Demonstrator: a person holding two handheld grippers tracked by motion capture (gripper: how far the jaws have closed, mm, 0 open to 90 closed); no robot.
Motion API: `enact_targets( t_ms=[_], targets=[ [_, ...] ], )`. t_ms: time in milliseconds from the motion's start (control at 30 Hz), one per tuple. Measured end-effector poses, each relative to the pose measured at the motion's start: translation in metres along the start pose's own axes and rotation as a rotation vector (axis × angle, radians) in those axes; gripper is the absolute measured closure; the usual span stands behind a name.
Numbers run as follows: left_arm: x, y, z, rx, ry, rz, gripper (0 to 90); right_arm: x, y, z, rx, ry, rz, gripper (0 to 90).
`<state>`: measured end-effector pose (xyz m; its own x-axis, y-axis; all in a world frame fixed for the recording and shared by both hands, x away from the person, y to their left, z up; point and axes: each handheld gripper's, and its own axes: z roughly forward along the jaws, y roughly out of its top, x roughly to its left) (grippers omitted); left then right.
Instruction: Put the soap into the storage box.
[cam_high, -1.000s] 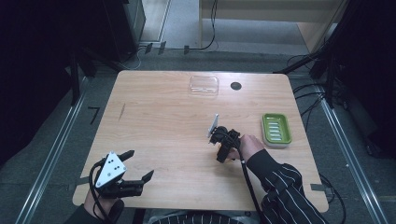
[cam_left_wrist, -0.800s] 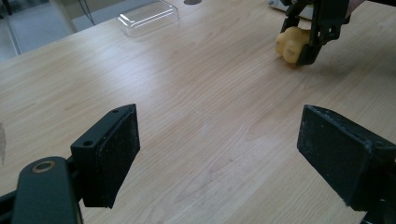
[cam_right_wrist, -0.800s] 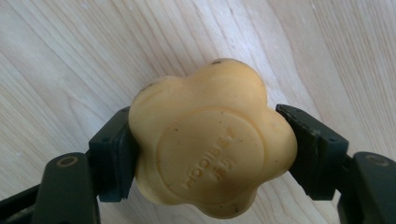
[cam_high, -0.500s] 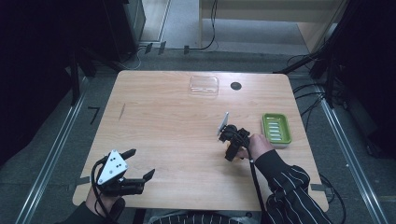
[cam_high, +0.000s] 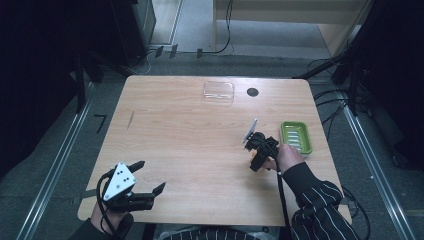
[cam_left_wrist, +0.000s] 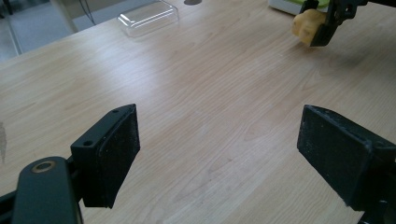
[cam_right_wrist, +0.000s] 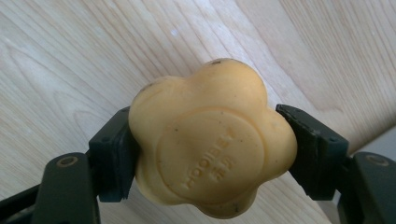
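Note:
A yellow flower-shaped soap bar (cam_right_wrist: 212, 140) sits between the jaws of my right gripper (cam_right_wrist: 212, 149), which is shut on it and holds it just above the wooden table (cam_high: 190, 130). In the high view my right gripper (cam_high: 257, 152) is at the right of the table, just left of a green soap dish (cam_high: 296, 137). My left gripper (cam_high: 150, 176) rests near the front left corner, jaws wide open and holding nothing. In the left gripper view (cam_left_wrist: 224, 154) the soap (cam_left_wrist: 306, 25) appears far off in the right gripper (cam_left_wrist: 327, 23).
A clear plastic lid (cam_high: 218, 92) lies at the table's far edge, with a small black hole (cam_high: 252, 92) beside it. A thin dark mark (cam_high: 130, 119) is on the left part of the wood. Cables run over the floor around the table.
My right gripper has carried the soap to the right, closer to the green dish. The left gripper has stayed where it was.

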<state>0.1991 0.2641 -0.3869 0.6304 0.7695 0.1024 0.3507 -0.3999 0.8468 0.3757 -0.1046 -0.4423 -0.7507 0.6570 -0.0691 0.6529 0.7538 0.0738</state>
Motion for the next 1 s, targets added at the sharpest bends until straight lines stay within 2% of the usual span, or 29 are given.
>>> enact_targets(
  t_ms=[300,633,1000],
  targets=[
    [0.000,-0.001,-0.002,-0.003,0.007,-0.002,13.6,-0.011,-0.010,-0.004,-0.008,-0.012,0.038,27.6],
    [0.000,0.001,0.001,-0.004,-0.004,0.005,13.6,-0.016,-0.017,-0.005,-0.007,-0.032,0.052,27.6],
    [0.000,0.000,-0.001,-0.007,0.004,-0.003,13.6,-0.027,-0.021,-0.014,-0.037,-0.045,0.085,27.6]
  ],
)
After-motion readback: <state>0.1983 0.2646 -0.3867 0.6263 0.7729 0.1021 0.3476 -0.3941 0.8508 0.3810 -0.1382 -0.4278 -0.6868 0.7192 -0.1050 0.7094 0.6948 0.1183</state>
